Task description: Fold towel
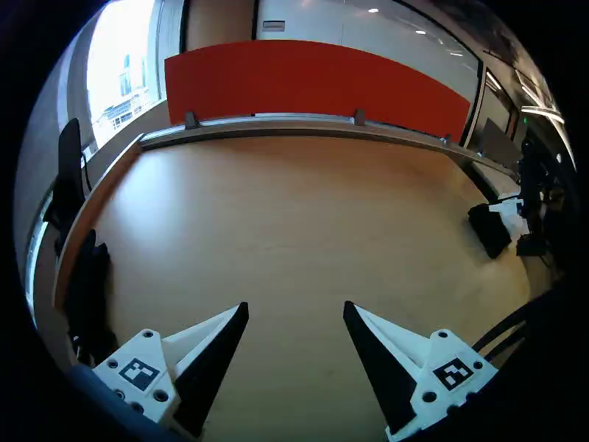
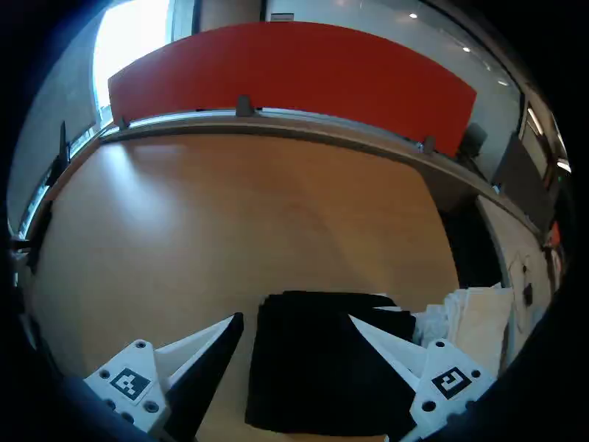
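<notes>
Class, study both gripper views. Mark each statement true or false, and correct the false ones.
1. A black towel lies on the wooden table ahead of the right gripper. True.
2. The right gripper's jaws are shut on the black towel. False: they stand open.
3. The panel behind the table is blue. False: it is red.
4. Pale towels lie beside the black towel. True.
5. The left gripper holds a towel. False: its jaws are open and hold nothing.
</notes>
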`<state>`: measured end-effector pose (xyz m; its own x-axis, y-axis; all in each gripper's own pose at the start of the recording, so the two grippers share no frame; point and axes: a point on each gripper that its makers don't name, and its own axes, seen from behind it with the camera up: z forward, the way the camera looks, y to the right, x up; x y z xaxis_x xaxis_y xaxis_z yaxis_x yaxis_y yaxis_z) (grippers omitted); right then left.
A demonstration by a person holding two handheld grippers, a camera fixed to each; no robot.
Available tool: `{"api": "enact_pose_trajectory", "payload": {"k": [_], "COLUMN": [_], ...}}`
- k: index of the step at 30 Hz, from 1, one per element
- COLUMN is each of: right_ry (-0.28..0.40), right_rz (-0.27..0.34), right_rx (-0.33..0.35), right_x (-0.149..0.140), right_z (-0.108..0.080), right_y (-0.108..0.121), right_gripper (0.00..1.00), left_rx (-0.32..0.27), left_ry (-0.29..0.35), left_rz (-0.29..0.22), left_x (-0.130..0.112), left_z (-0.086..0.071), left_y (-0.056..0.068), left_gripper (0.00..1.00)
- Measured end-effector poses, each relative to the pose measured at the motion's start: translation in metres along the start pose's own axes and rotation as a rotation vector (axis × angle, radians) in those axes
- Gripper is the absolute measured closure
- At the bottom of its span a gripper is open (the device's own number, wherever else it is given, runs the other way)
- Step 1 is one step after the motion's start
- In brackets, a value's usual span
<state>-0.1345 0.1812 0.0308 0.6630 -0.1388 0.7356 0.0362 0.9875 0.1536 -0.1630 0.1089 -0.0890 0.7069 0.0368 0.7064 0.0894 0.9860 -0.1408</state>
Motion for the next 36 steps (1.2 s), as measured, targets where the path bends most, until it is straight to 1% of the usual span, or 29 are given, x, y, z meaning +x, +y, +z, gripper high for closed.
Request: {"api": "enact_pose_trajectory", "payload": {"k": [9, 12, 15, 18, 21, 24, 33, 36], "right_ry": [0.05, 0.082, 0.146, 0.225, 0.273, 0.301, 0.375, 0.422], "right_rz": [0.042, 0.06, 0.084, 0.114, 0.141, 0.156, 0.157, 0.15], "right_rx": [-0.03, -0.044, -0.065, -0.088, -0.101, -0.114, -0.152, -0.176], "right_x": [0.002, 0.004, 0.014, 0.028, 0.035, 0.038, 0.05, 0.058], "right_z": [-0.026, -0.036, -0.047, -0.058, -0.067, -0.073, -0.089, -0.099], "right_y": [0.012, 0.015, 0.02, 0.026, 0.03, 0.035, 0.041, 0.042], "right_gripper": [0.0, 0.0, 0.0, 0.0, 0.0, 0.0, 0.0, 0.0], "left_rx": [-0.015, -0.018, -0.021, -0.025, -0.027, -0.029, -0.027, -0.023], "left_ry": [0.02, 0.027, 0.035, 0.042, 0.045, 0.051, 0.077, 0.089], "left_rz": [0.006, 0.006, 0.005, 0.004, 0.006, 0.013, 0.019, 0.019], "left_x": [0.009, 0.012, 0.015, 0.018, 0.02, 0.023, 0.035, 0.04], "left_z": [-0.001, -0.001, -0.002, -0.002, -0.002, -0.003, -0.006, -0.007], "left_y": [0.003, 0.003, 0.004, 0.004, 0.004, 0.005, 0.001, -0.001], "left_gripper": [0.04, 0.05, 0.04, 0.04, 0.05, 0.04, 0.04, 0.05]}}
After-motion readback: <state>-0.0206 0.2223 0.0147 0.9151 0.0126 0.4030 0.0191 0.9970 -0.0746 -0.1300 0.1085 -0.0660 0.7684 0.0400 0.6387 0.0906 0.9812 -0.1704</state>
